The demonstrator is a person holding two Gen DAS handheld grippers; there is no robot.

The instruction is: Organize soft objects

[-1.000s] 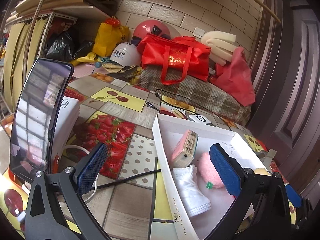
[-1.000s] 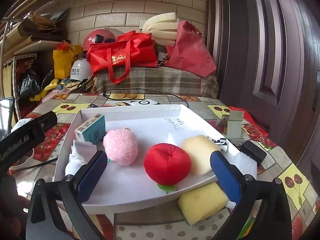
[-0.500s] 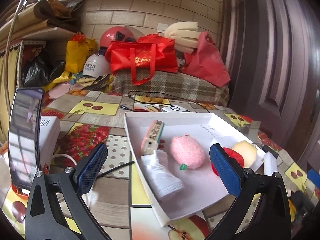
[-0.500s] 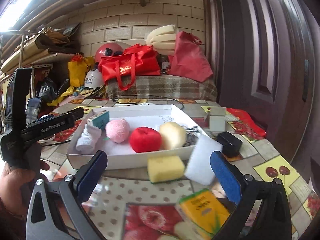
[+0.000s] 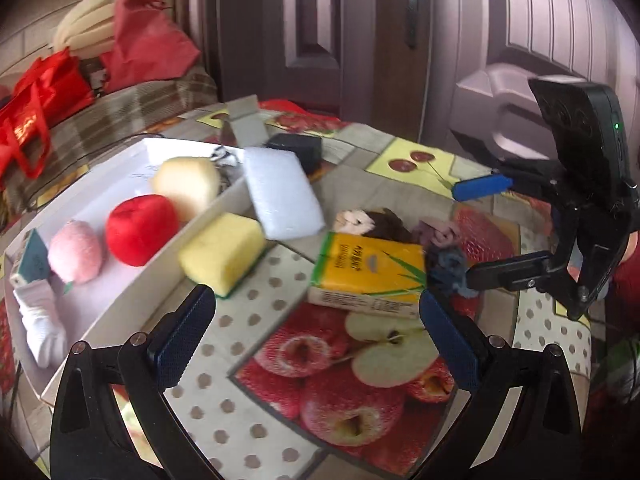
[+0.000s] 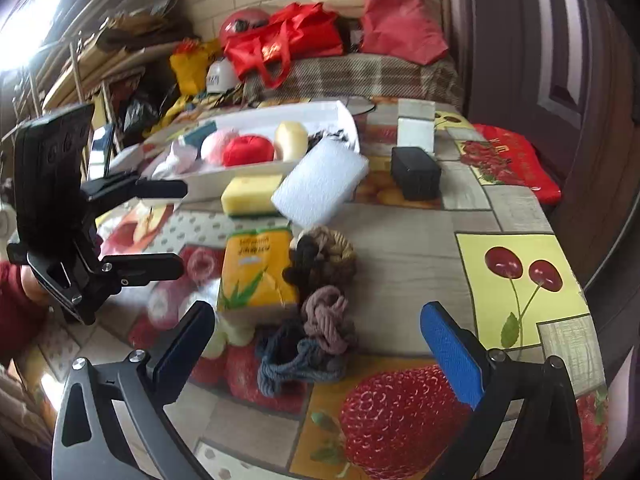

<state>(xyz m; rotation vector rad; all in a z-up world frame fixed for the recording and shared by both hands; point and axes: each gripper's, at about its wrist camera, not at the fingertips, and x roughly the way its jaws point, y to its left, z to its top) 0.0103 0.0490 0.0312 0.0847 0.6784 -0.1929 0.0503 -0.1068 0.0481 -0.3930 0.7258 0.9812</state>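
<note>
A white tray (image 5: 160, 152) holds a red plush apple (image 5: 140, 229), a pink plush (image 5: 74, 255), a cream sponge (image 5: 186, 186) and a white sock (image 5: 42, 322). A yellow sponge (image 5: 222, 254) and a white sponge (image 5: 282, 194) lean on its rim. A yellow tissue pack (image 5: 368, 276) lies beside knotted ropes: brown (image 6: 324, 256), mauve (image 6: 328, 318), blue-grey (image 6: 292, 360). My left gripper (image 5: 316, 340) is open and empty before the tissue pack. My right gripper (image 6: 320, 354) is open and empty over the blue-grey rope.
A black box (image 6: 416, 174) and a white block (image 6: 416, 126) stand behind the white sponge. Red bags (image 6: 296, 40) and a plaid cushion (image 6: 352, 76) lie at the back. The table edge (image 6: 580, 280) runs along the right, by a door.
Both grippers have pulled back and swung right, away from the tray. The tissue pack and ropes have come into view. Both grippers stay open.
</note>
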